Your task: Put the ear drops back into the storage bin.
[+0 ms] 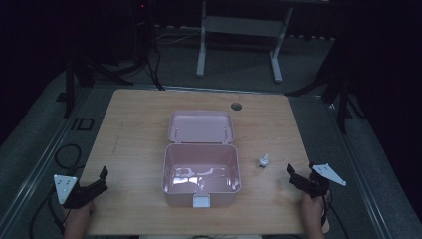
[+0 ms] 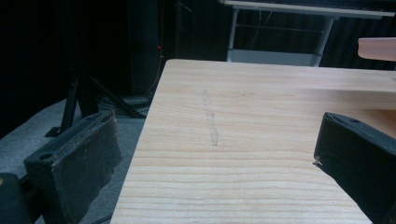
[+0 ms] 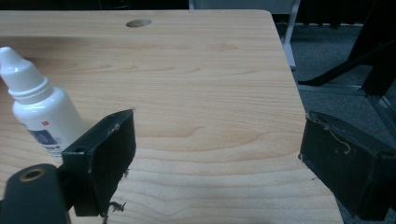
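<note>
Beside the right claw (image 3: pixel 217 154), white dropper bottle (image 3: pixel 39 109), label legible up close

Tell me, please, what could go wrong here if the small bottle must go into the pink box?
The small dropper bottle stands upright and narrow; the open right hand-held gripper could tip it while closing. It stands close to the pink box, so it might be knocked against the box wall.
</note>
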A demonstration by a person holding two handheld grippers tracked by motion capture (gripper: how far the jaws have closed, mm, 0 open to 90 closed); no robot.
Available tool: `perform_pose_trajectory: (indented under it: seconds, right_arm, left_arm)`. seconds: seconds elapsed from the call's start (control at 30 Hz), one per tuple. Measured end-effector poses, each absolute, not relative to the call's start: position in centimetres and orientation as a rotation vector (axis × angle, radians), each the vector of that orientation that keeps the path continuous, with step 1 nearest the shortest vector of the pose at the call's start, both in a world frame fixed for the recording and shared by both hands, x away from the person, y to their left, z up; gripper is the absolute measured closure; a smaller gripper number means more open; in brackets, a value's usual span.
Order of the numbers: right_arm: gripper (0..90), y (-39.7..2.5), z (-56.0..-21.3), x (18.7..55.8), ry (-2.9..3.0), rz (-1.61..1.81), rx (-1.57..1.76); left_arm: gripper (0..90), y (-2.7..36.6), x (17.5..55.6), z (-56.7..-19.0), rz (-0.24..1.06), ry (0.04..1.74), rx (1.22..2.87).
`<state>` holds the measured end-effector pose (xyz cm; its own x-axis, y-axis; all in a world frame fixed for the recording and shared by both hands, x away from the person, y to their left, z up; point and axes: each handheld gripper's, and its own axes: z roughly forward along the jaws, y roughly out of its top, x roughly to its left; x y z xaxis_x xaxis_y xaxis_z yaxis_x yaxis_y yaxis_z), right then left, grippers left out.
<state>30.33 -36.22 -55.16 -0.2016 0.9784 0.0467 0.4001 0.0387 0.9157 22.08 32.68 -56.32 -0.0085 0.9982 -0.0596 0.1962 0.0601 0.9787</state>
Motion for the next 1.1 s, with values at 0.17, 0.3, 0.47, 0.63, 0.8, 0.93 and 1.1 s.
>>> perform_pose_trajectory:
  seconds: [0.17, 0.3, 0.47, 0.63, 0.8, 0.93, 1.1]
  right_arm:
    - [10.3, -36.2, -55.2, 30.5, 1.681, 1.131, 1.416]
    - [11.0, -36.0, -55.2, 30.6, 1.716, 1.113, 1.405]
    - [13.3, -36.1, -55.1, 30.9, 1.758, 1.123, 1.424]
    - [12.1, -36.3, -54.5, 31.5, 1.893, 1.093, 1.432]
    - [10.4, -36.6, -54.3, 31.6, 2.06, 1.026, 1.488]
    - [10.4, -36.4, -53.7, 31.8, 2.162, 0.926, 1.47]
    - [10.4, -36.1, -53.2, 32.0, 2.258, 0.847, 1.455]
  left_arm:
    - [0.5, 32.7, 22.1, -56.3, 1.061, 1.383, 1.304]
    - [0.5, 32.7, 22.1, -56.3, 1.058, 1.381, 1.306]
    - [0.5, 32.7, 22.0, -56.3, 1.063, 1.375, 1.308]
    - [0.5, 32.7, 22.1, -56.3, 1.062, 1.377, 1.31]
    - [0.5, 32.7, 22.1, -56.3, 1.061, 1.376, 1.308]
    - [0.5, 32.7, 22.1, -56.3, 1.059, 1.378, 1.306]
    - [0.5, 32.7, 22.1, -56.3, 1.057, 1.377, 1.306]
